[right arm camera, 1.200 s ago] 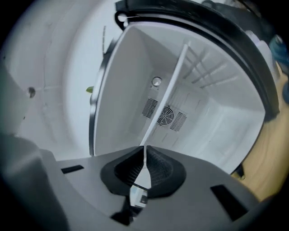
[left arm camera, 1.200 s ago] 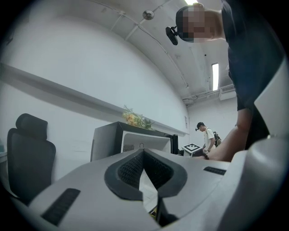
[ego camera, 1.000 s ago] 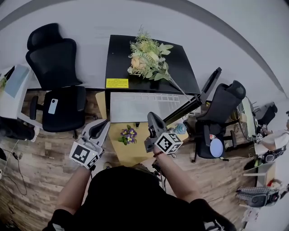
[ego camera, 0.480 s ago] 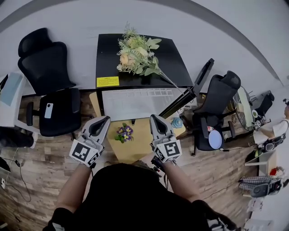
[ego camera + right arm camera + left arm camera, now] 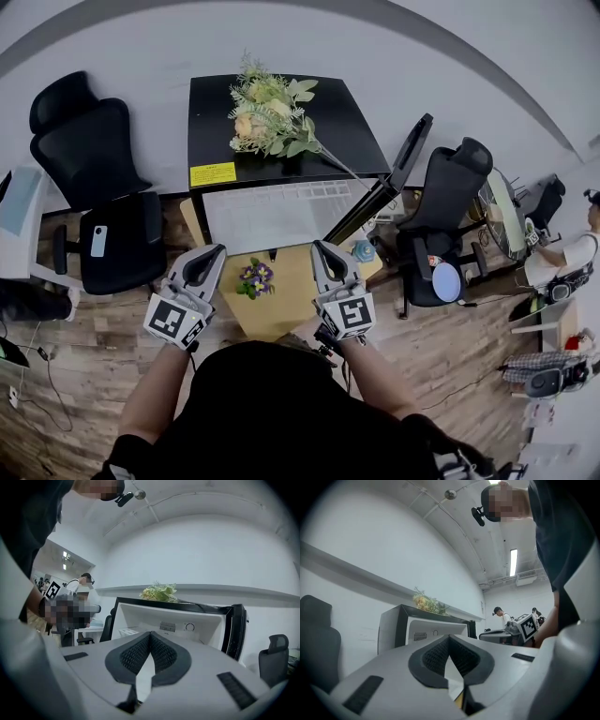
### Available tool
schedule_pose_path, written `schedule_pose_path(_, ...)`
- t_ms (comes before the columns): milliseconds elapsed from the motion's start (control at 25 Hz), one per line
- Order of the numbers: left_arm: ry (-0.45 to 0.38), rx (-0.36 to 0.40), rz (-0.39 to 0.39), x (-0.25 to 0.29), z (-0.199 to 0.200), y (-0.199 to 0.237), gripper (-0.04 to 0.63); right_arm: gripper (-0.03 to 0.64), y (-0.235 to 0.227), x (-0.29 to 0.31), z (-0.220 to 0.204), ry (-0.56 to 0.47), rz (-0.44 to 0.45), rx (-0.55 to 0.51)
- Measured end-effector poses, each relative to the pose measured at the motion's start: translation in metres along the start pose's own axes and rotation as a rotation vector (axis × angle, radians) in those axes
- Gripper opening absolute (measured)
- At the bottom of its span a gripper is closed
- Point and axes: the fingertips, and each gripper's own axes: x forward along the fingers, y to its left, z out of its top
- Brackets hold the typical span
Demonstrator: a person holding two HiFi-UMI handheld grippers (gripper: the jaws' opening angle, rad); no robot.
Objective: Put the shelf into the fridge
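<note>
Both hand-held grippers hover level and side by side over a low yellow table (image 5: 281, 314), facing the open fridge (image 5: 361, 131). A second ago the right one was tipped up with its marker cube turned to the camera.

The left gripper (image 5: 212, 253) has its jaws together and nothing between them. Its own view shows the pads meeting at the tip, with only a sliver of pale background and yellow tabletop below. A black office chair (image 5: 103, 178) stands well off to its left. A small pot of purple flowers (image 5: 253, 277) sits on the table between the two grippers.

The right gripper (image 5: 322, 253) is likewise closed and empty, and has barely moved in the last half second. Directly ahead of both grippers is the fridge's white interior. A pale ribbed panel (image 5: 281, 216) lies inside the opening and is probably the shelf, though the pictures do not settle it. It is apart from both grippers. A bouquet (image 5: 267, 108) rests on the fridge top beyond them. The fridge door (image 5: 405, 167) stands open ahead and to the right of the right gripper.

With both grippers empty and held back from the opening, the insertion looks either finished or not yet begun. The frames do not show which.
</note>
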Motion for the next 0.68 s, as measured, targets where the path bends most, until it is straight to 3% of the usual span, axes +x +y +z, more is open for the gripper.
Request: schedule_pose_path(680, 0.0, -0.001, -0.016, -0.003, 0.0, 0.001, 0.018, 0.002, -0.006, -0.008, -0.006, 0.026, -0.038, 0.003)
